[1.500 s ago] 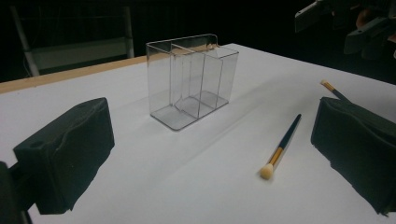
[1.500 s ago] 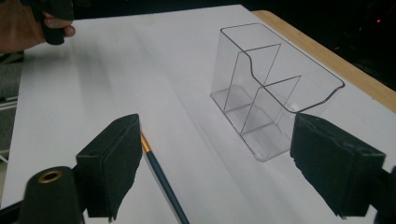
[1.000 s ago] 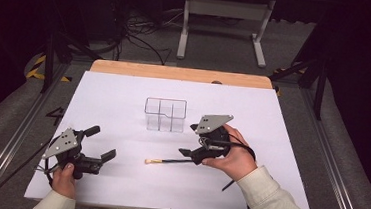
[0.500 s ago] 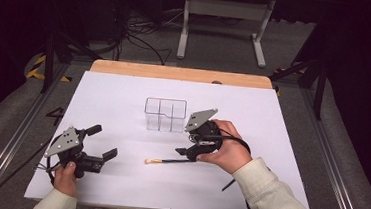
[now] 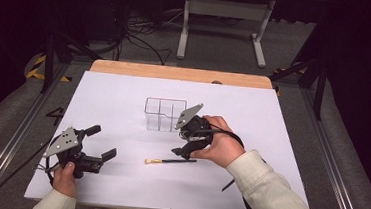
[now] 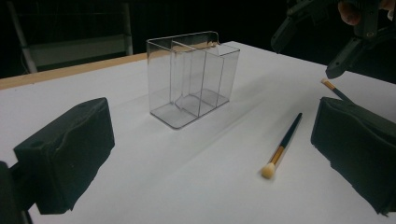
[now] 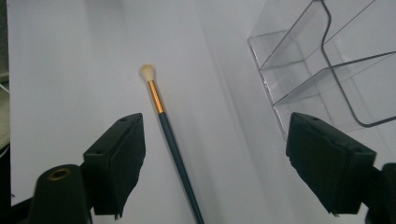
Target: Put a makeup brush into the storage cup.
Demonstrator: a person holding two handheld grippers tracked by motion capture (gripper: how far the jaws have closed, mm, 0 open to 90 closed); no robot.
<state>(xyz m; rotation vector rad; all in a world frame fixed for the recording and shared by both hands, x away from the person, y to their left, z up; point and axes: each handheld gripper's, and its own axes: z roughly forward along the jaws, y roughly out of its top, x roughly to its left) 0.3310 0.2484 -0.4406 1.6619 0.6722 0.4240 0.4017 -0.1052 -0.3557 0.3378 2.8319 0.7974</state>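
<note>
My right gripper (image 5: 184,145), jaws spread empty, angled over slender dark-handled brush (image 5: 169,161); rigid clear-plastic organizer (image 5: 163,114) beside.

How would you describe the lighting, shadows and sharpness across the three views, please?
High view: the white table is evenly lit and the floor beyond is dark. Left gripper view: the clear organizer is sharp and casts a faint shadow, while the near jaws look soft. Right gripper view: the brush is crisp with a soft shadow beside it, and the organizer's walls show mild reflections.
</note>
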